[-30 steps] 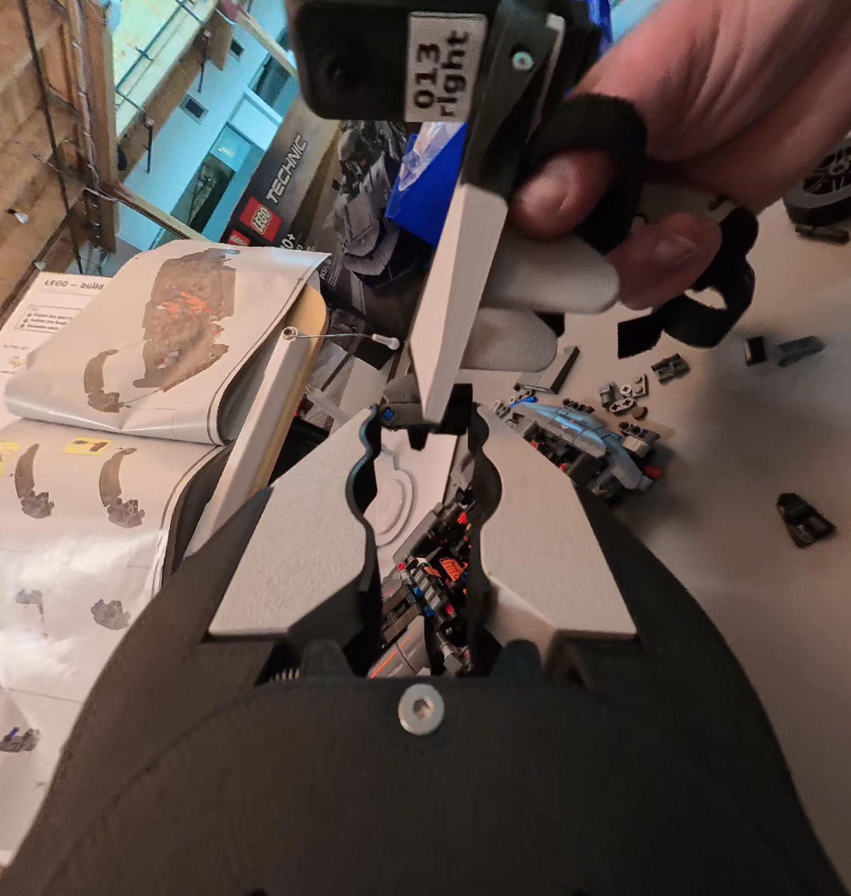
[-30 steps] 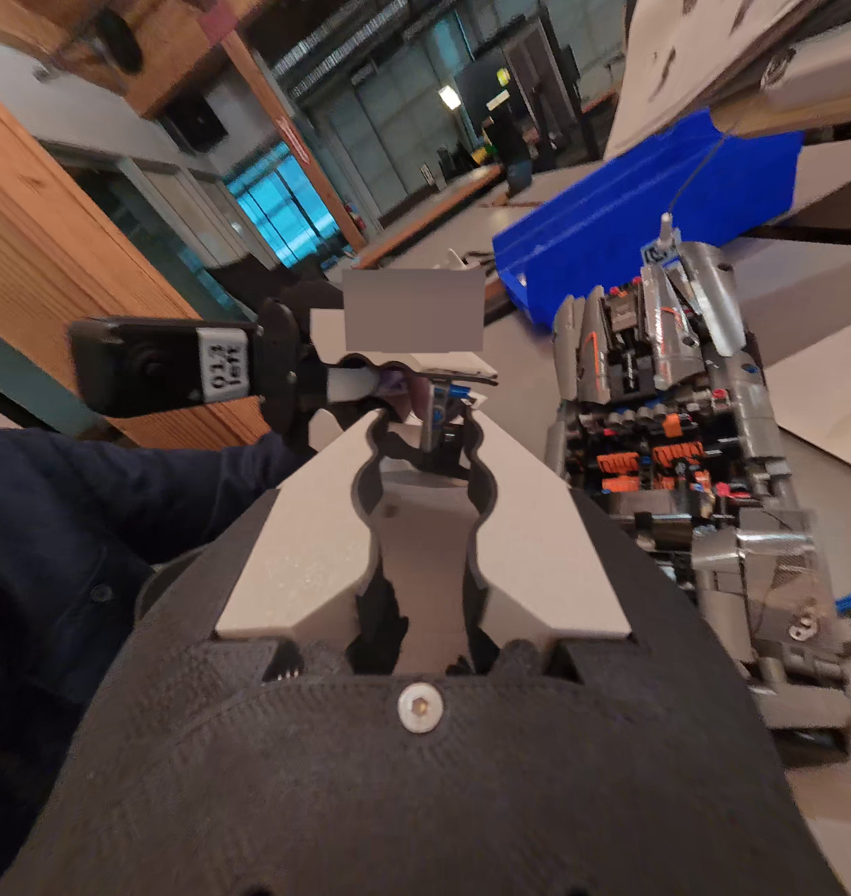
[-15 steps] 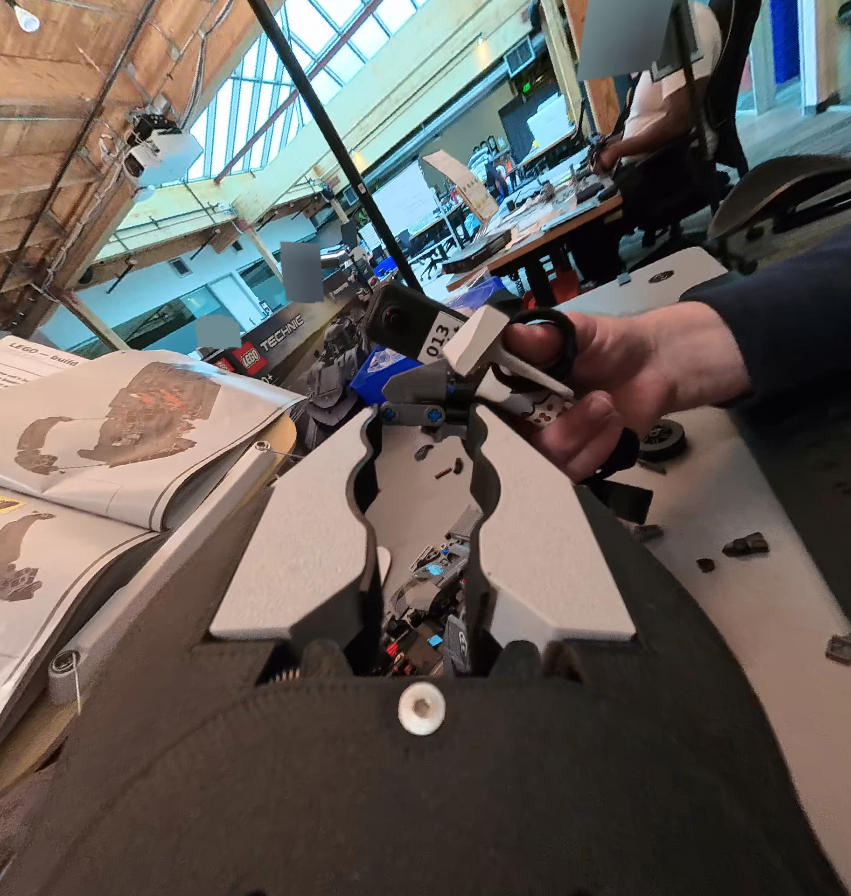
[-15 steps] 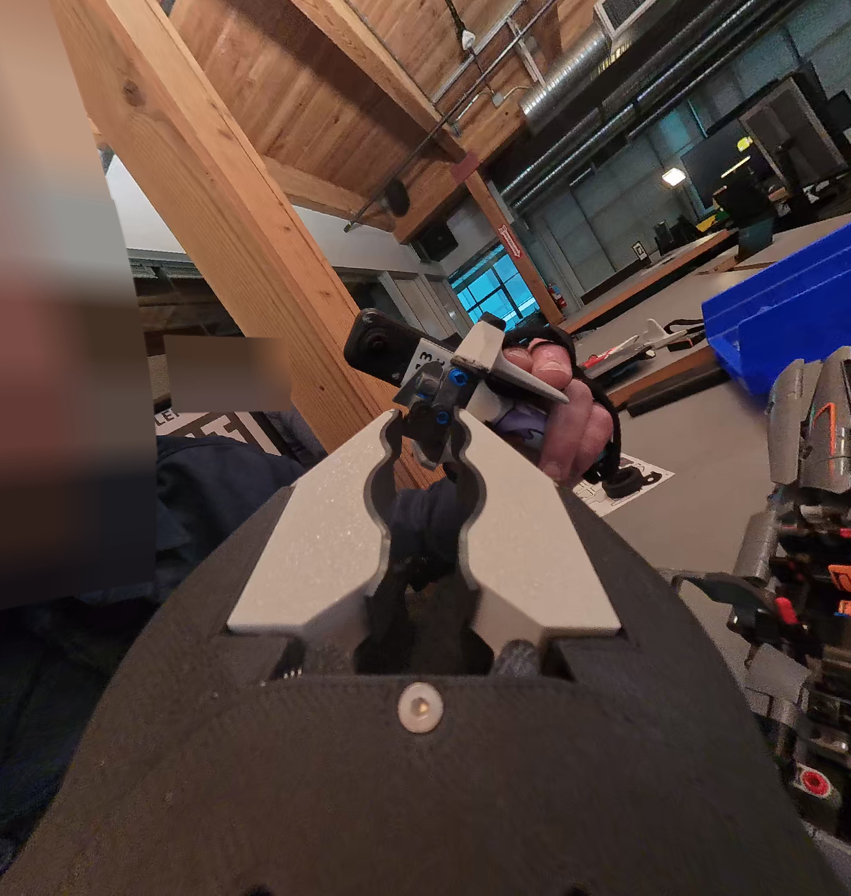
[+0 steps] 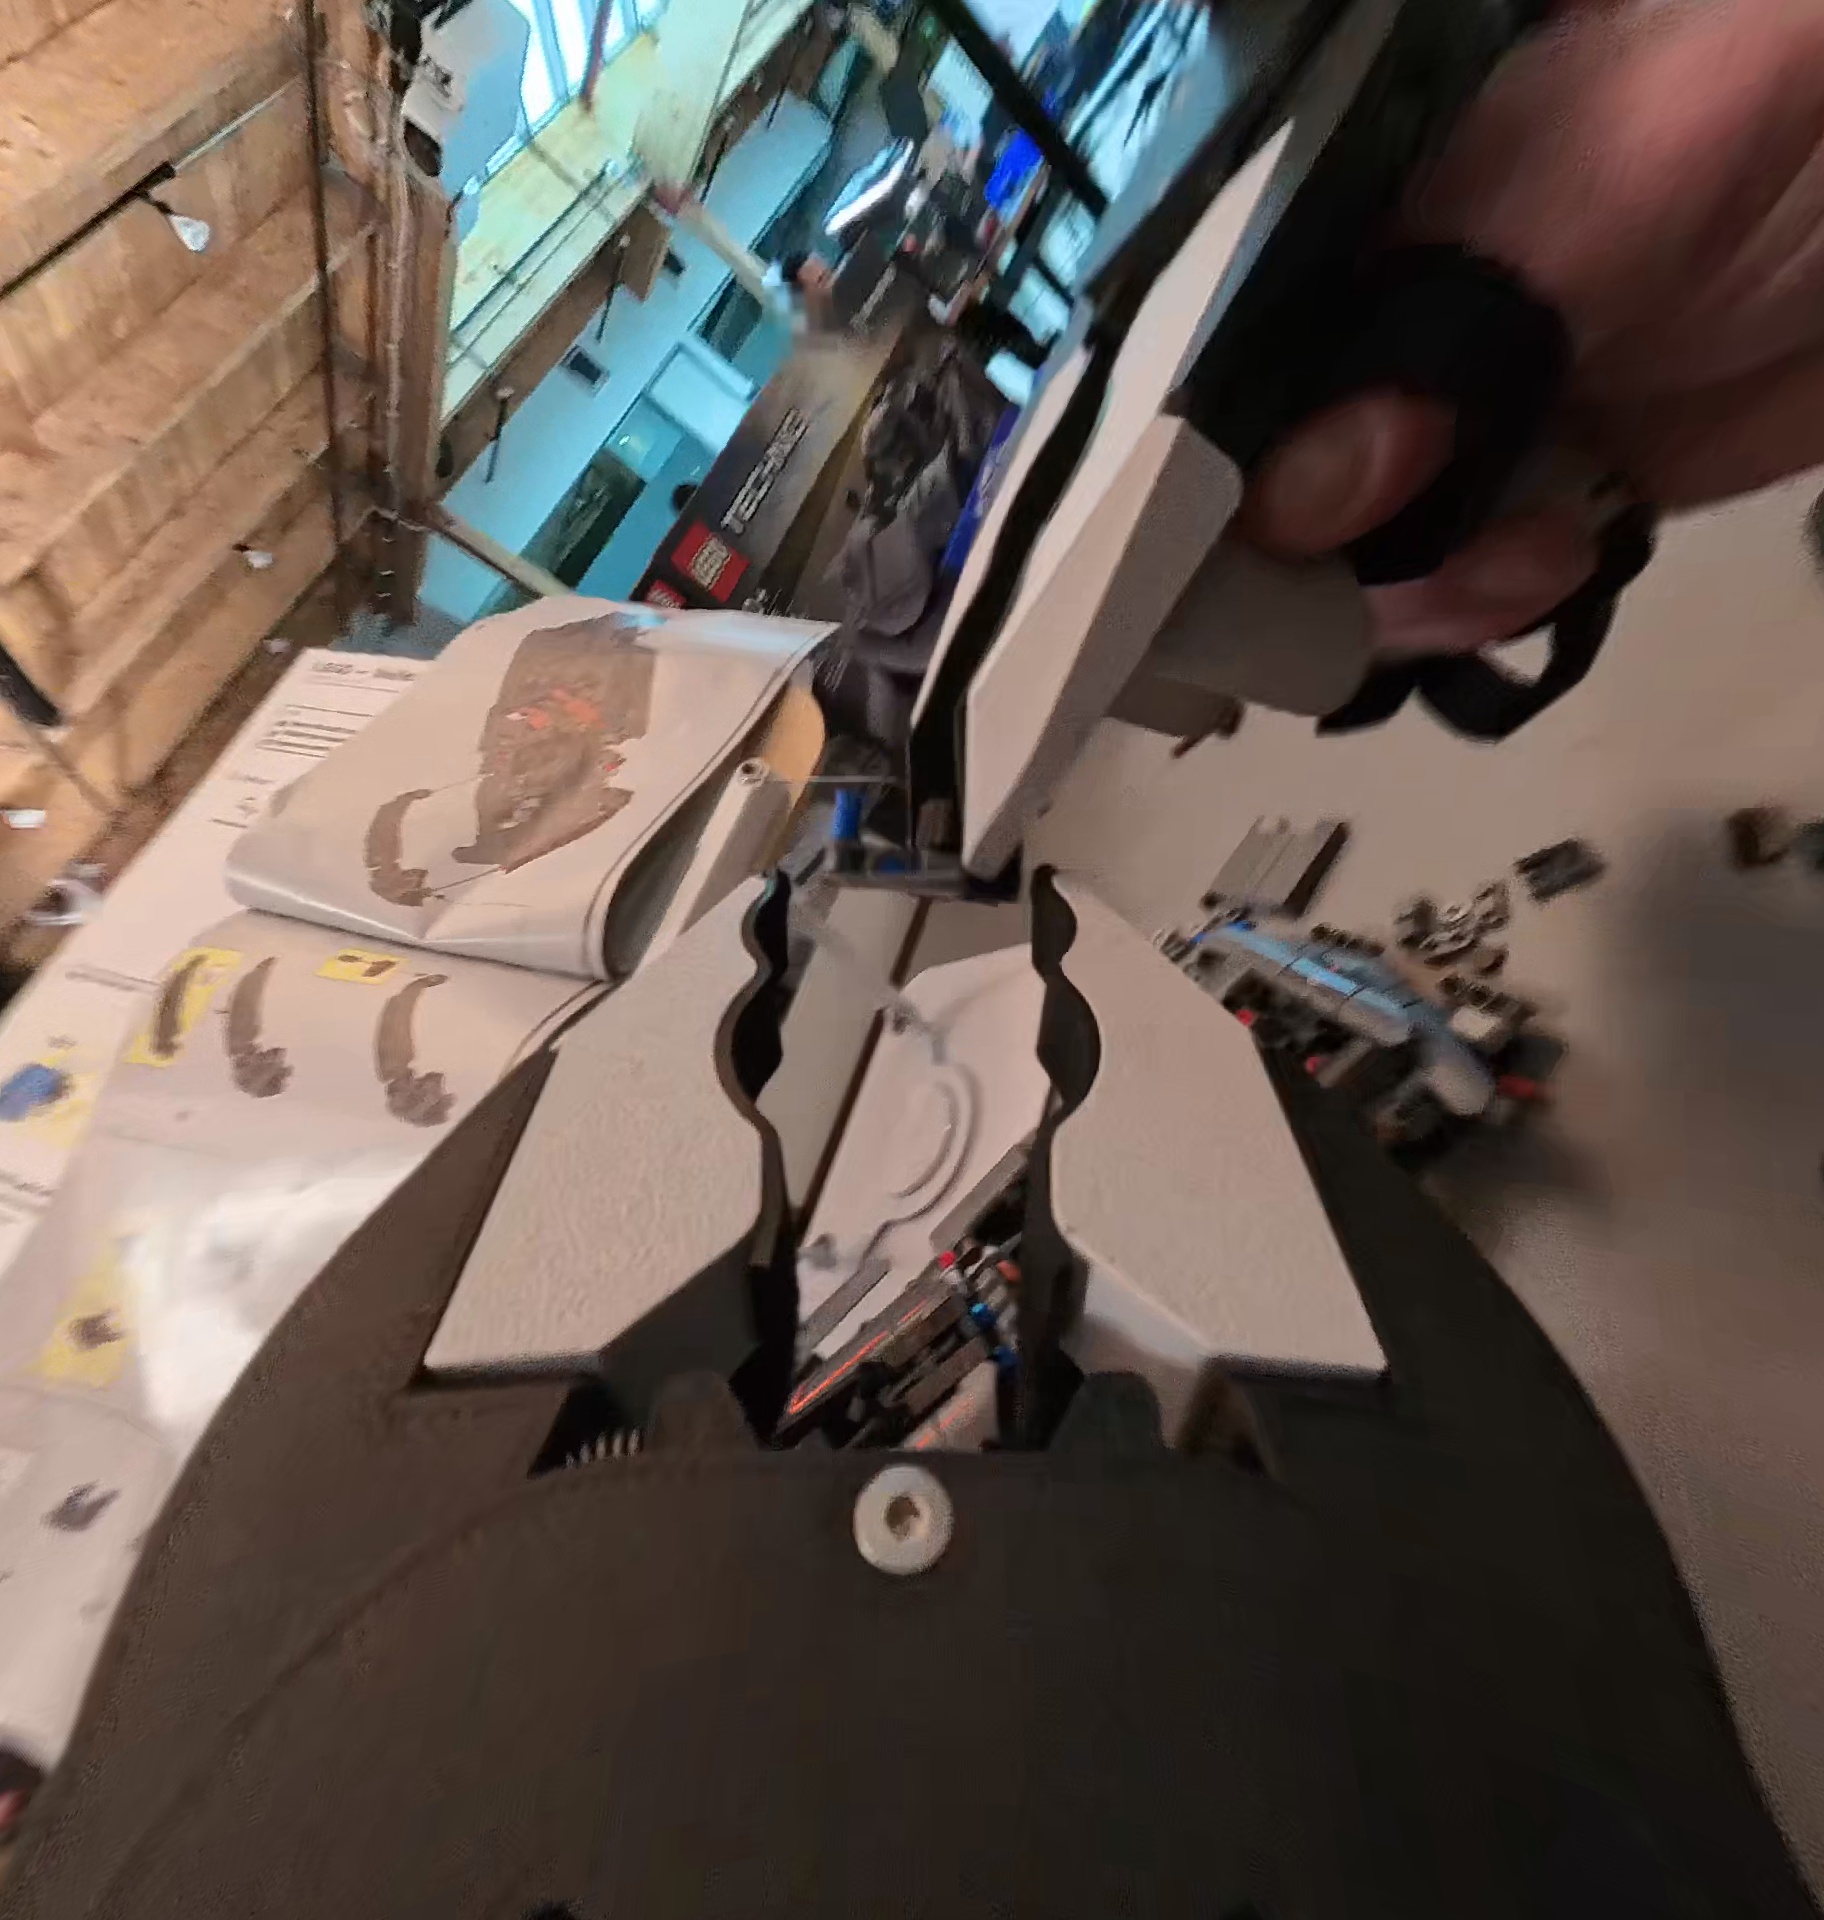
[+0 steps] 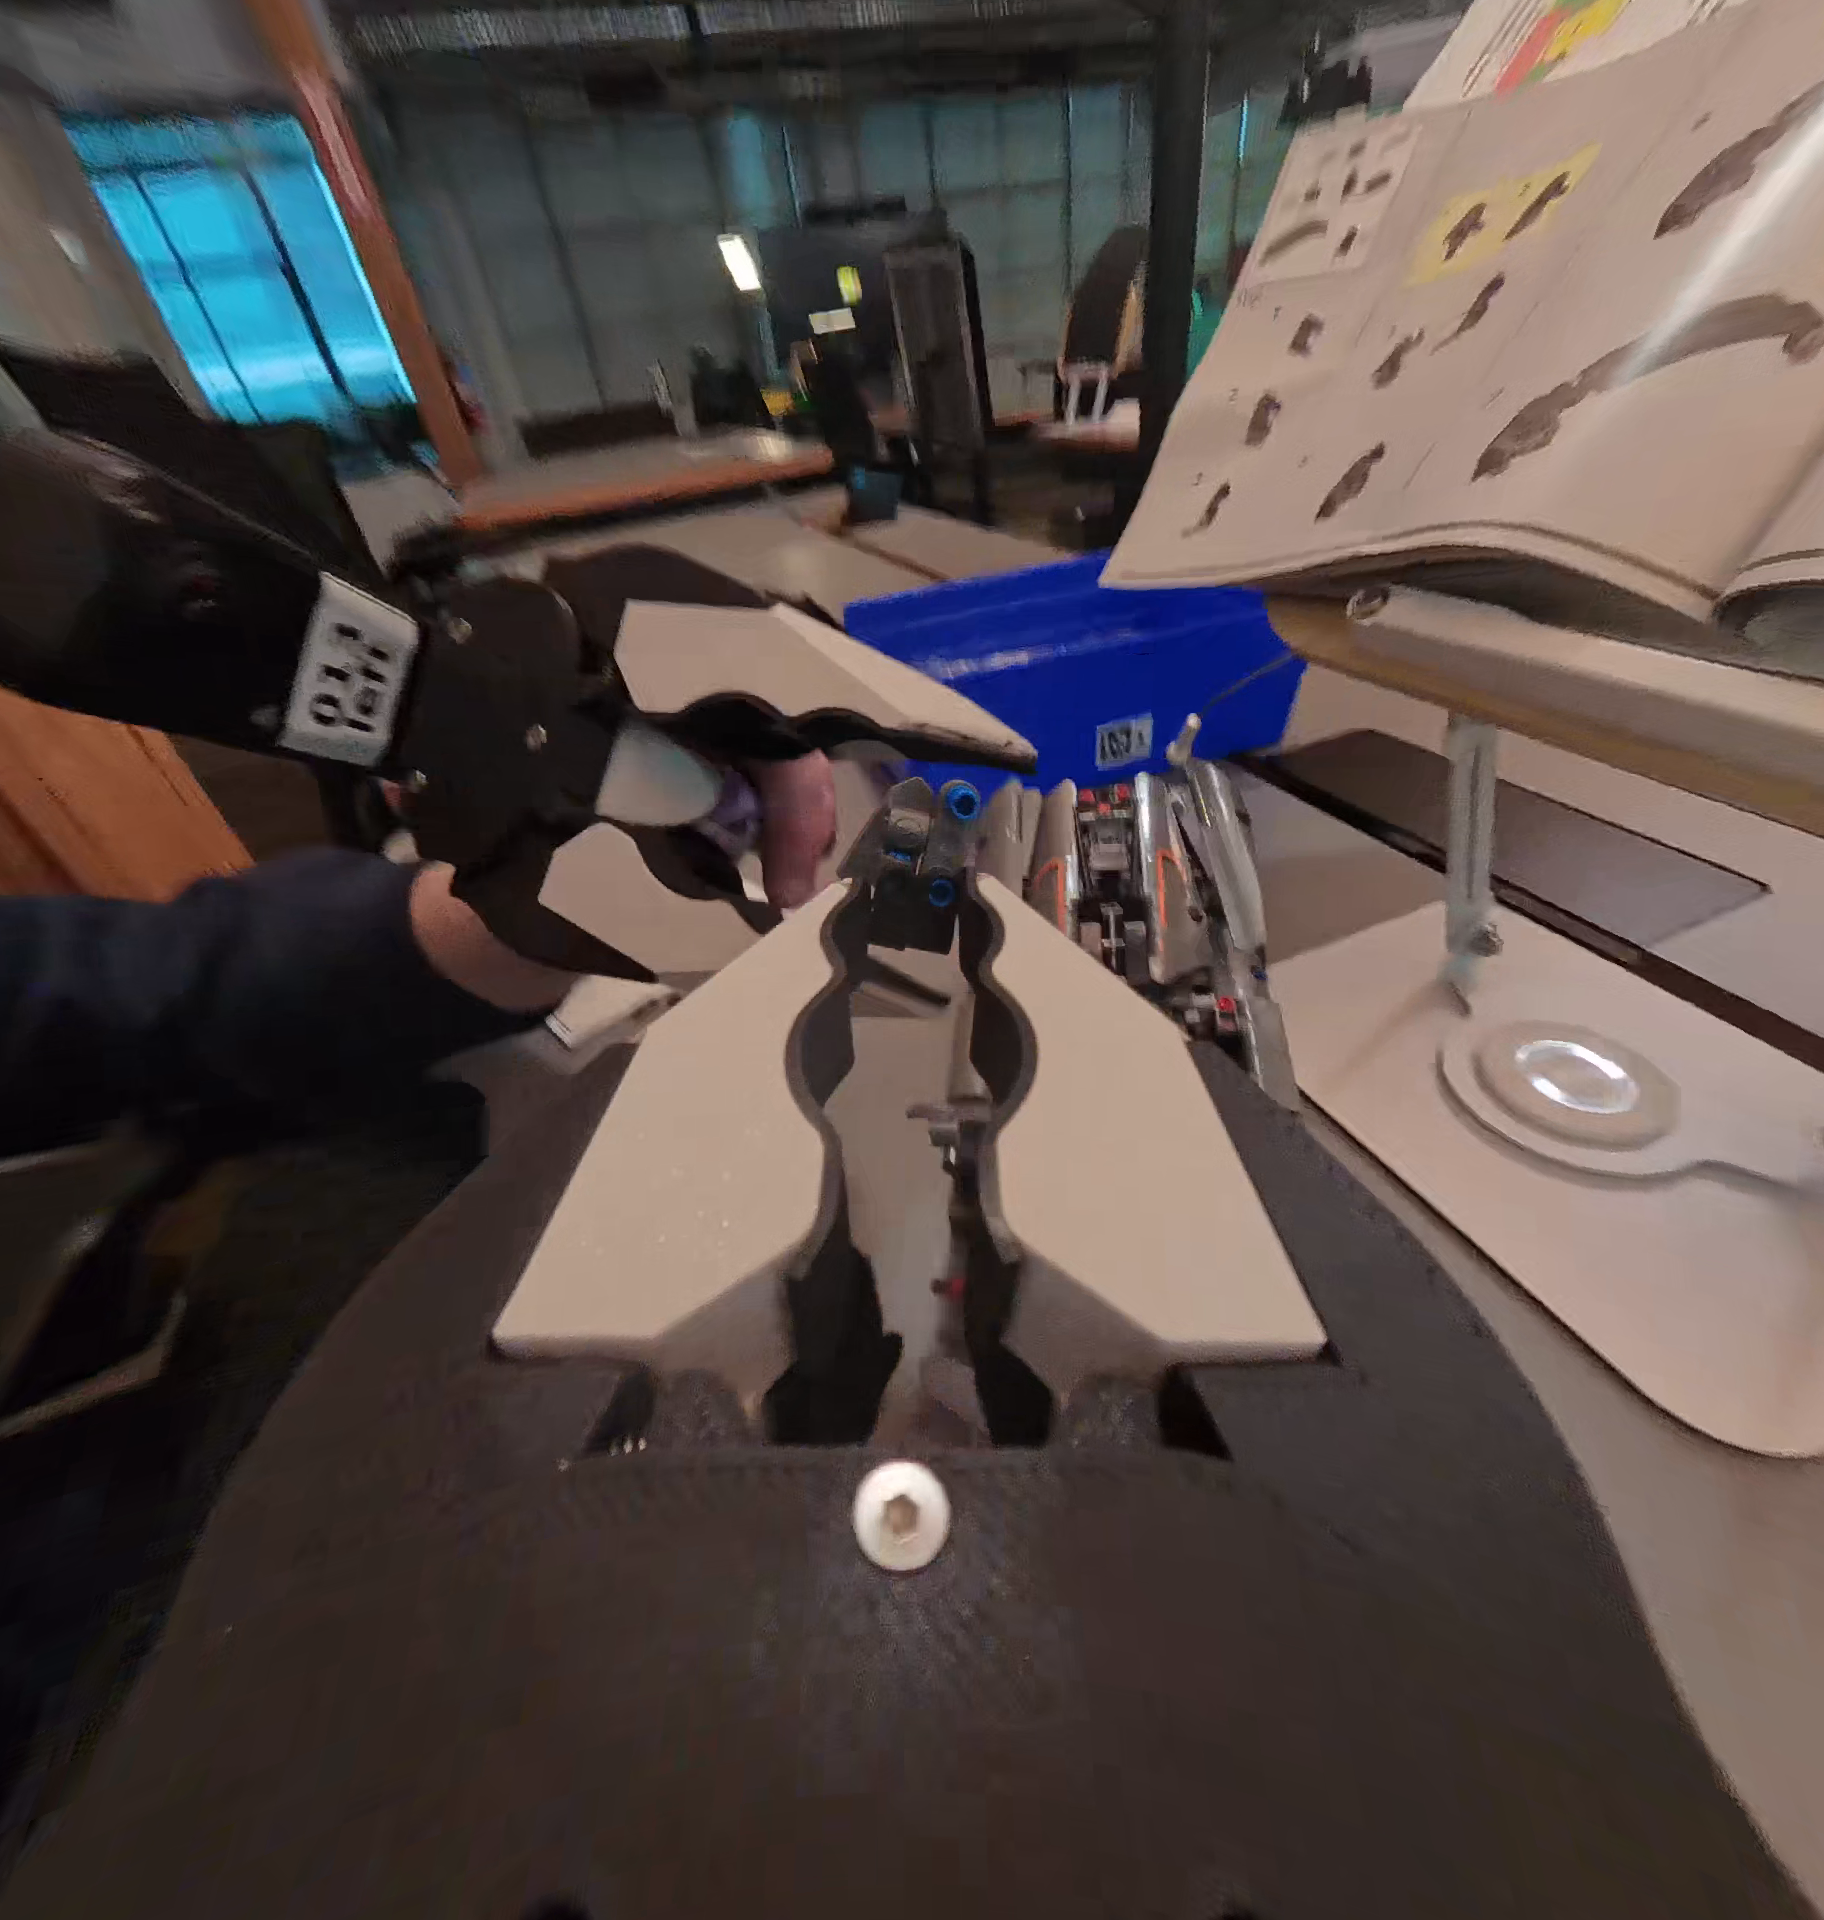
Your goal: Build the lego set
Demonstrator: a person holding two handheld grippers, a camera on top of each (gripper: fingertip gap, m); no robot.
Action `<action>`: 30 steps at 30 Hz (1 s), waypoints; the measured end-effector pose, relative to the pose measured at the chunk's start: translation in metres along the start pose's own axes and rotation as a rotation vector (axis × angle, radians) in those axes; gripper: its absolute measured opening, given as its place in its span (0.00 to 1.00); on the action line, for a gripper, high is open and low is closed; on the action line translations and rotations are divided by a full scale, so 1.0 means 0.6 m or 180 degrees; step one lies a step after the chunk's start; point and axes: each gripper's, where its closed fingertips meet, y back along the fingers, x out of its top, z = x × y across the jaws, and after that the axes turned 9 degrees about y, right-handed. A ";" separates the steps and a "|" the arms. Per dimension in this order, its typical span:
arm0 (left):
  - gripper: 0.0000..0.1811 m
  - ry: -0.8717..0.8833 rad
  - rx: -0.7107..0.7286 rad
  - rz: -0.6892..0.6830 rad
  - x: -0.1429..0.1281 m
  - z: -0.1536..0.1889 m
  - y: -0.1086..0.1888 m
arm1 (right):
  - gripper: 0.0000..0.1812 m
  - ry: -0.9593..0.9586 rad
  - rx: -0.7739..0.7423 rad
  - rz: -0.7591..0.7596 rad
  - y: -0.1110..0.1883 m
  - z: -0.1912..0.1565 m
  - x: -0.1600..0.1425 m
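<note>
Right wrist view showed the grey lego model (image 6: 1147, 894) on the desk (image 6: 1666, 1299), largely hidden behind the right gripper (image 6: 913, 904), which pinched a small dark lego piece (image 6: 913, 868) with blue pins at its tips. The left gripper (image 6: 835, 862), jaws spread wide and holding nothing, was blurred beside it.

Left wrist cam rides behind the left gripper (image 5: 903, 894), rolled hard, looking down across the table (image 5: 1666, 1299) at the instruction booklet (image 5: 492, 790). Right wrist cam sits low behind the right gripper (image 6: 913, 904), facing the lego model (image 6: 1126, 883) close up; both views share booklet, model and each other's gripper
</note>
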 end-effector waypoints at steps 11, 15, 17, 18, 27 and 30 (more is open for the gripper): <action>0.19 -0.0055 0.0061 0.0005 -0.004 0.001 -0.002 | 0.14 -0.0076 0.0072 0.0070 -0.012 -0.008 -0.004; 0.19 0.0147 -0.0156 0.0204 0.009 0.010 0.004 | 0.16 -0.0615 0.0575 0.0355 -0.007 -0.022 0.004; 0.19 0.0258 -0.0260 0.0307 0.017 0.016 0.006 | 0.13 -0.0912 0.0868 0.0540 -0.002 -0.030 0.014; 0.19 0.0294 -0.0289 0.0317 0.018 0.017 0.006 | 0.12 -0.1000 0.0935 0.0578 0.000 -0.030 0.015; 0.20 0.0270 -0.0260 0.0242 0.009 0.019 0.002 | 0.11 -0.0950 0.0860 0.0556 -0.001 -0.025 0.009; 0.19 0.0298 -0.0177 0.0198 0.008 0.013 0.003 | 0.10 -0.0849 0.0766 0.0563 0.002 -0.020 0.011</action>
